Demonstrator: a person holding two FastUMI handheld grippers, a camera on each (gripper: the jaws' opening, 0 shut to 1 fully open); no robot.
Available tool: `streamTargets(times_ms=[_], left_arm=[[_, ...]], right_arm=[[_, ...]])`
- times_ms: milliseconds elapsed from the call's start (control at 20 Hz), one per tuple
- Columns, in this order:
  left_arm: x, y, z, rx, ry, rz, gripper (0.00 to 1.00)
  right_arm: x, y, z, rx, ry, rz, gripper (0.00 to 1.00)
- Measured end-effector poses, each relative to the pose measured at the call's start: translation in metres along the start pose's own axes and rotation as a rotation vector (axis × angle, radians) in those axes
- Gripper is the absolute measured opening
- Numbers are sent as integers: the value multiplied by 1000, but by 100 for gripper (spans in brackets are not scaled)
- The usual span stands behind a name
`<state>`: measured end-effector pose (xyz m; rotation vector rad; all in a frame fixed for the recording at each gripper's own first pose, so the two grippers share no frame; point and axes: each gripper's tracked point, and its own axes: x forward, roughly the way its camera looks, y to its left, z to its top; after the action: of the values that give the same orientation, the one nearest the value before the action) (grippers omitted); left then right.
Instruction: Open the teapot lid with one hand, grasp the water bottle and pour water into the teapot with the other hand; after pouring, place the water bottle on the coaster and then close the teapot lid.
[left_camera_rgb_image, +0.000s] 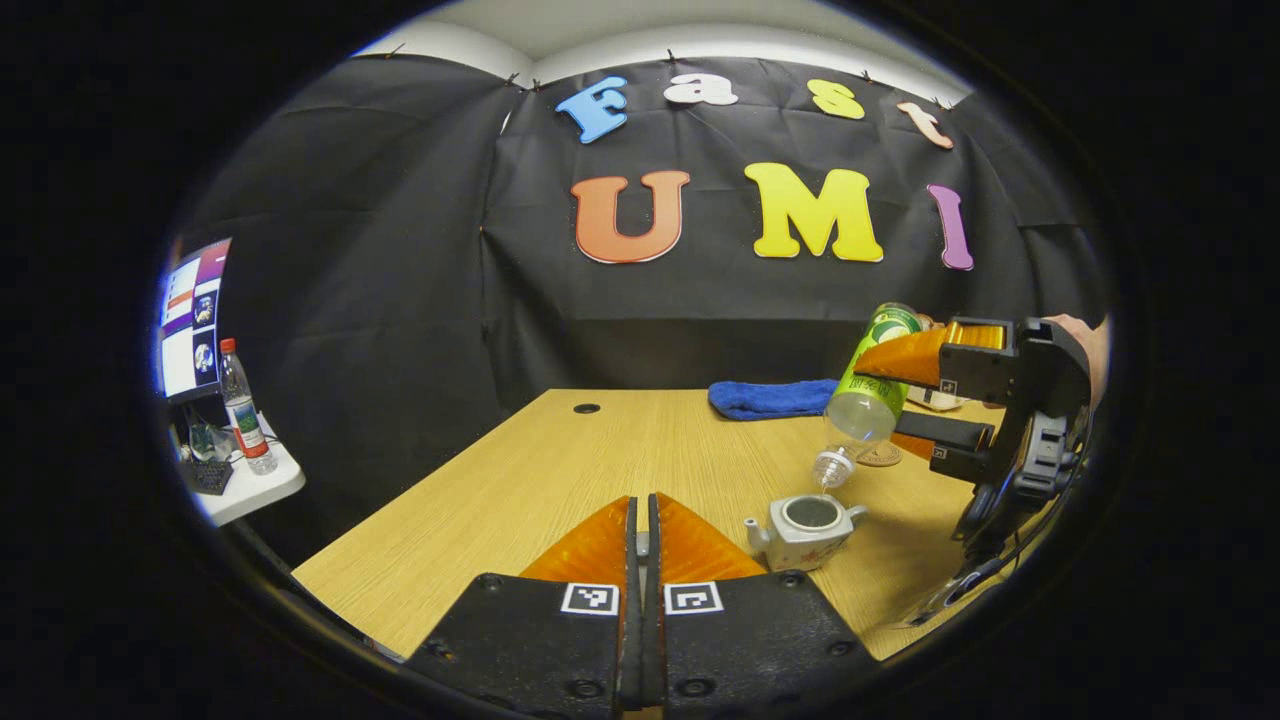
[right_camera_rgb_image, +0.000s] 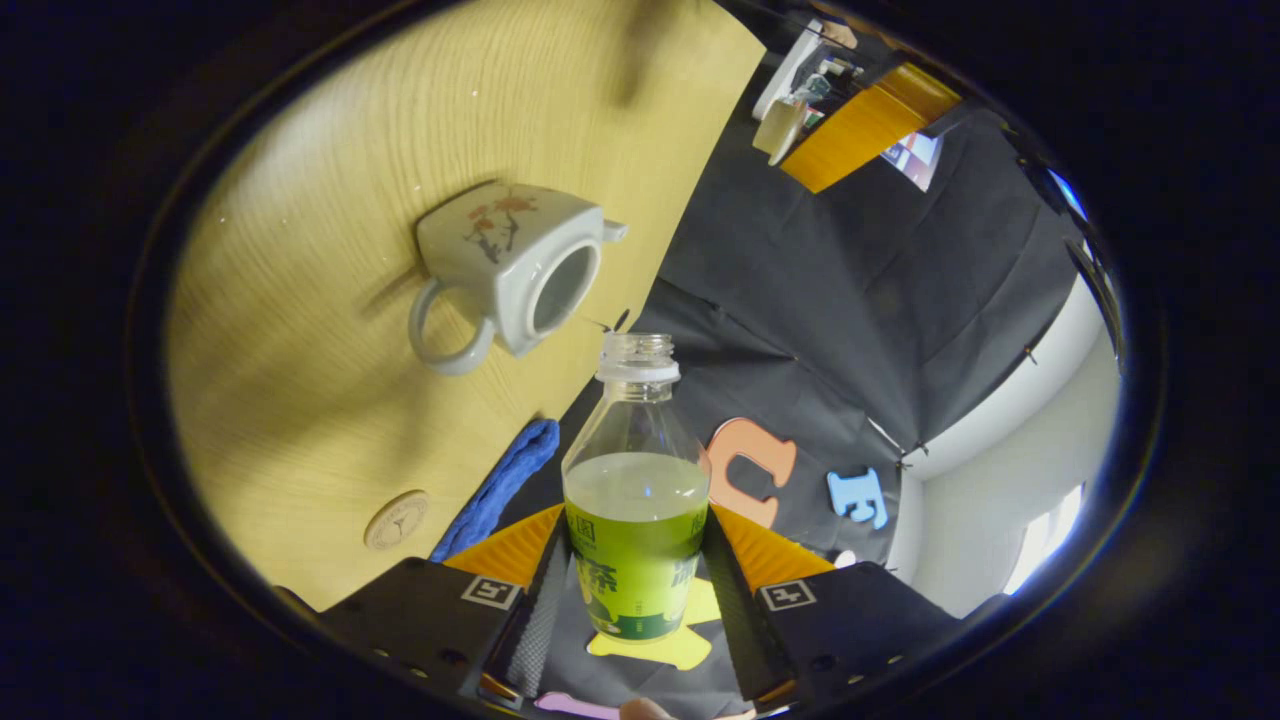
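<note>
Wood-grain surface (left_camera_rgb_image: 560, 470) carries a white teapot (left_camera_rgb_image: 806, 530) with its lid off and its round opening exposed; in the left gripper view it stands near the front edge, toward the right side. In the right gripper view the same teapot shows a loop handle, a short spout and a painted blossom sprig on its side. The right hand-held gripper (right_camera_rgb_image: 636, 585) clamps the water bottle (right_camera_rgb_image: 636, 500) by its green-labelled body, both fingers pressing on the label, cap off. Seen from the left gripper view, that bottle is tilted steeply with its open neck downward, just above the teapot's opening, and a thin stream of water runs from the neck into the pot. A hand (left_camera_rgb_image: 1090, 345) holds this gripper from the right edge. The left hand-held gripper (left_camera_rgb_image: 643, 545) hovers over the front edge of the surface with its fingers drawn almost together; whether anything sits in the slim gap cannot be told. A round coaster (right_camera_rgb_image: 396, 520) lies bare on the surface, beyond the teapot. A blue cloth (left_camera_rgb_image: 772, 398) lies folded by the far edge.
</note>
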<state>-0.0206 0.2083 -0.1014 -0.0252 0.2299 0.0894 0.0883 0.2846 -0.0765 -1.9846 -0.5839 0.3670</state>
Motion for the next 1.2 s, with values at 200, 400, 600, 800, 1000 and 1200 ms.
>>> streamTargets(times_ms=[200,400,600,800,1000,1200], left_arm=[[-4,5,3,-5,-15,14,2],[-3,8,4,-14,-20,21,2],[-3,3,6,-20,-24,13,2],[-4,-18,19,-32,-44,-24,2],[-5,-46,30,-16,-67,-66,2],[-6,-73,35,-21,-80,-131,2]], right_arm=[[1,7,0,111,-9,26,71],[1,13,-2,327,-8,62,71],[-5,5,-13,648,0,82,73],[-9,-5,-48,1003,48,77,71],[-9,-5,-103,1462,122,46,71],[-3,11,-157,1842,196,1,71]])
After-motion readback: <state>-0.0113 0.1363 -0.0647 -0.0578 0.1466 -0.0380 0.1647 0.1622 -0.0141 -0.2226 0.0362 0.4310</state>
